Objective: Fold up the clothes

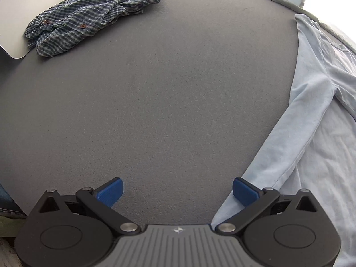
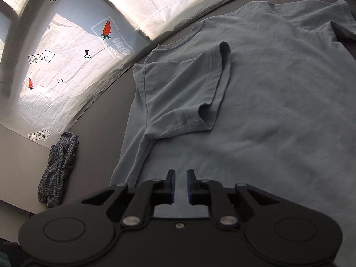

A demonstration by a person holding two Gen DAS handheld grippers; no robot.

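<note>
Lying spread on the grey counter (image 1: 155, 102), the light blue T-shirt (image 2: 278, 115) is mostly flat, with one short sleeve (image 2: 189, 91) turned inward across the chest; the far sleeve, near the top right of the right wrist view, lies out to the side. That one tucked sleeve is the only fold the pictures show: the body is at full length, with no lengthwise or crosswise fold across it.

A checked button shirt (image 1: 93, 15) sits in a crumpled heap well apart from the T-shirt, at the counter's far corner, partly on a pale board (image 1: 13, 33), and is plainly not folded.

The left gripper (image 1: 176, 192) hovers over bare counter just beside the T-shirt's side edge, its jaws spread wide and empty. The right gripper (image 2: 179, 187) is low over the T-shirt's lower body, jaws drawn almost together with a narrow slit between them; it may be pinching a bit of cloth, but the view there is too dark and close to tell.

By my judgement the job stands at an early-to-middle stage: what remains is the other sleeve, the folds of the T-shirt's body, and the whole checked shirt.
</note>
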